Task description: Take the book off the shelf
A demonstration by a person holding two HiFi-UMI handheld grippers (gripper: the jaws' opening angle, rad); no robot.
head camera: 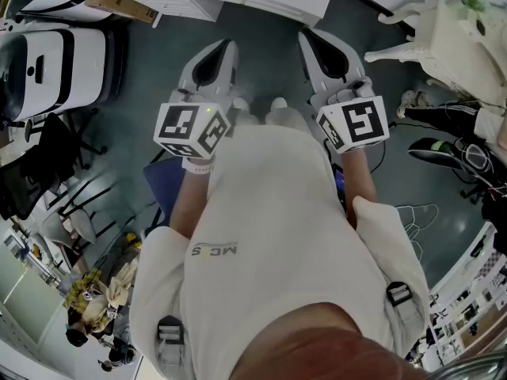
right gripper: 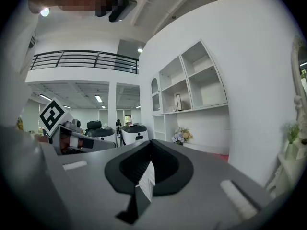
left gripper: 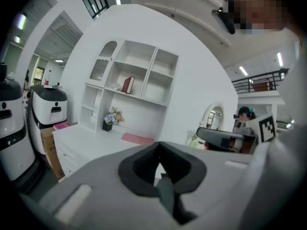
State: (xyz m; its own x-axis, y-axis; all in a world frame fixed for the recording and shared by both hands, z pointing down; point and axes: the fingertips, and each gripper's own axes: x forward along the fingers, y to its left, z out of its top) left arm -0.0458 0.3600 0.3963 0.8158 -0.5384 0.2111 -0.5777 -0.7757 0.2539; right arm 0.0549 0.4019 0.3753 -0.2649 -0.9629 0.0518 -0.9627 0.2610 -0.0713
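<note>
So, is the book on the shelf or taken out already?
On the shelf: the book stands in a middle compartment, and nothing touches it.

Bright, even indoor light — ceiling strip lights [right gripper: 98, 98] glow; heavy fisheye bending, dark corners, foreground soft.

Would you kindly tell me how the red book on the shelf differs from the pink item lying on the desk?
The book is dark red; the pink item is paler. The book stands leaning in a compartment of the shelf; the pink item lies flat on the desk. Both look rectangular and reddish.
</note>
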